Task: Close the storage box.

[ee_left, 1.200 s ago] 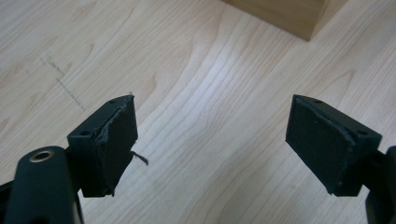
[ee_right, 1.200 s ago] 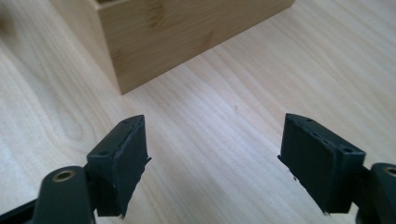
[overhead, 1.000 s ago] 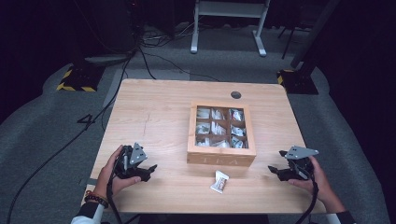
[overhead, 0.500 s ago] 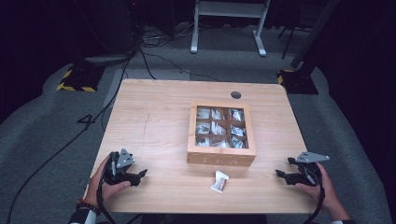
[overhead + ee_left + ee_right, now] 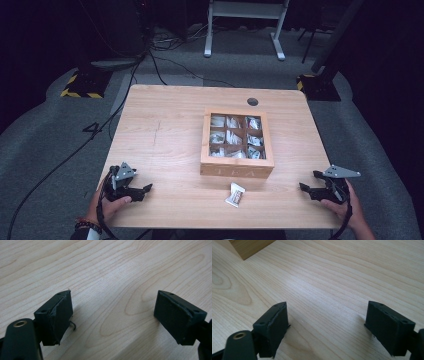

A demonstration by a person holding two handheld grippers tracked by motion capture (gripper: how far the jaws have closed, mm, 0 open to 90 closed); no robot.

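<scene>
A wooden tea box (image 5: 237,168) with a clear lid and several compartments of sachets stands right of the table's middle. One white sachet (image 5: 235,194) lies loose in front of it. My left gripper (image 5: 146,189) rests low at the near left corner, pointing right; its jaws stand wide over bare wood (image 5: 113,302), have just been opening a little, and hold nothing. My right gripper (image 5: 304,187) sits at the near right edge, pointing left toward the sachet. It is open above bare wood (image 5: 327,312), with a corner of the box (image 5: 249,247) at upper left.
The light wooden table (image 5: 165,130) has a round cable hole (image 5: 252,101) at the back right. Black cables (image 5: 75,150) run over the grey floor on the left. A white stand's feet (image 5: 242,47) are behind the table.
Both hands have drawn back toward the near edge and sunk onto the table, the left one going outward to the left, the right one outward to the right. The box and sachet have not moved.
</scene>
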